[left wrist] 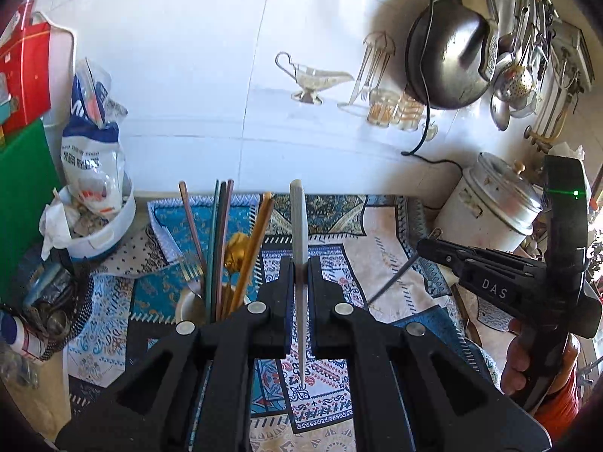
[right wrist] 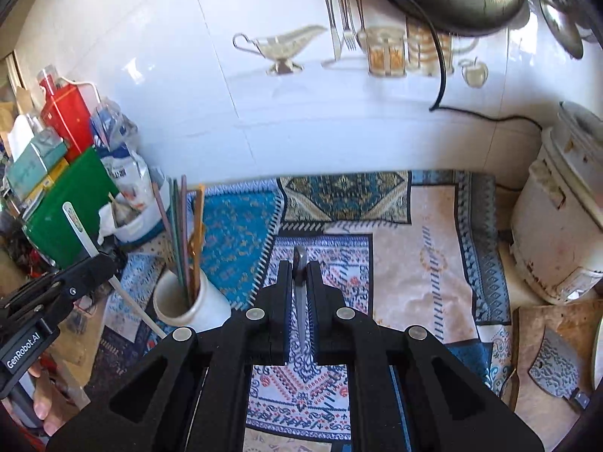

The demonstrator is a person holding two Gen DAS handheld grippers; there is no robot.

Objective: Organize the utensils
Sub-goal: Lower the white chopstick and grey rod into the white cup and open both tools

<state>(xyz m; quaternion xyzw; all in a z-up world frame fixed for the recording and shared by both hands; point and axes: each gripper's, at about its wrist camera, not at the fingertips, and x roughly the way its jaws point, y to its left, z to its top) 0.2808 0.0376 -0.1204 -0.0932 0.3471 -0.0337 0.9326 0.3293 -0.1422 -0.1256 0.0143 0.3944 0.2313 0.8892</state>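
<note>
My left gripper is shut on a long white utensil that stands up between the pads. Just left of it is a white cup with coloured chopsticks, a gold spoon and a fork. My right gripper is shut on a thin dark grey utensil. The white cup stands down-left of it. The left gripper with its white utensil shows at the left edge. The right gripper with its grey utensil appears at the right.
A patterned cloth covers the counter. A white rice cooker sits at the right, with a cleaver on a wooden board in front. A green board, a red box and a white bowl of bags crowd the left. A pan hangs on the tiled wall.
</note>
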